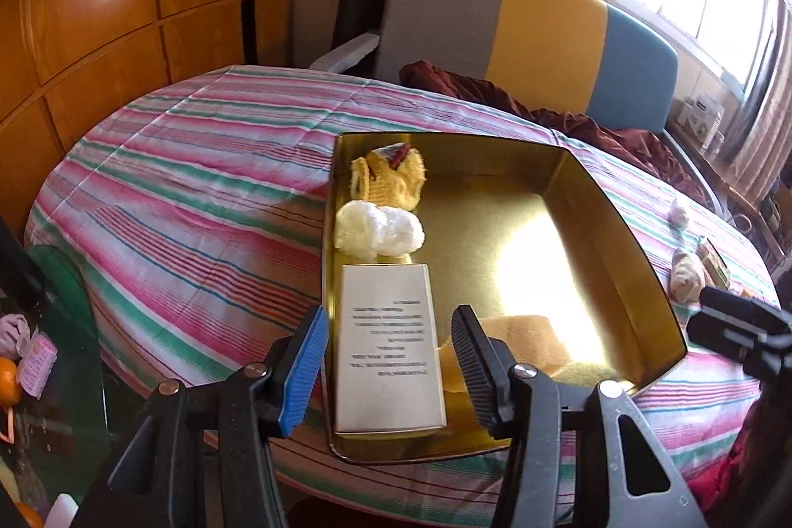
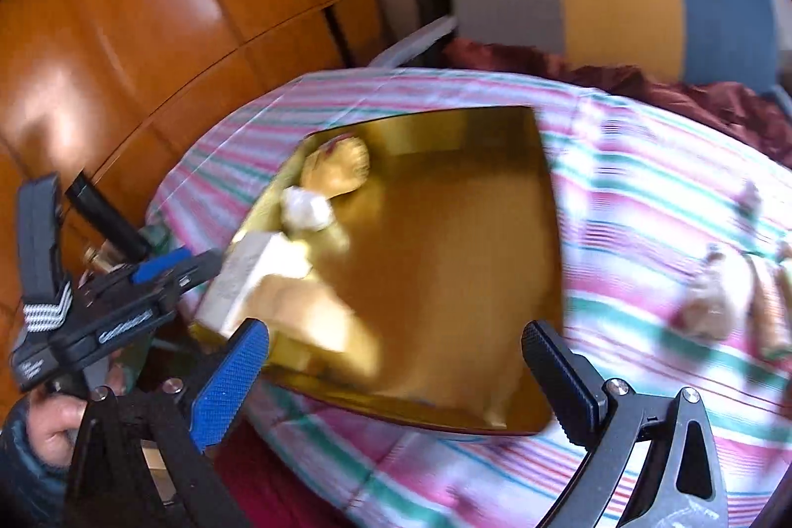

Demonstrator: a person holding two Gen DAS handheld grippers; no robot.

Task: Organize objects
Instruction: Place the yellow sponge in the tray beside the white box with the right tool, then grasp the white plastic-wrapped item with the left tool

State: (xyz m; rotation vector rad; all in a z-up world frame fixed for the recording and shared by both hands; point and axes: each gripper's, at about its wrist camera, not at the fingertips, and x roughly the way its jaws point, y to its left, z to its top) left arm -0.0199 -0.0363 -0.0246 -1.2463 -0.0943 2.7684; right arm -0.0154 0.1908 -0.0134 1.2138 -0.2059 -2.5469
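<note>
Claws are both gaping empty: left claw (image 1: 391, 367) is straddling the white box (image 1: 388, 345) in the gold tin (image 1: 618, 201); loose bundles (image 1: 688, 273) at 3 o'clock are awaiting gentle pinching

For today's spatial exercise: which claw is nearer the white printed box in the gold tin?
Left. The left claw is open astride the white printed box in the gold tin. The right claw is open, apart from the box, nearer the tin's front edge.
</note>
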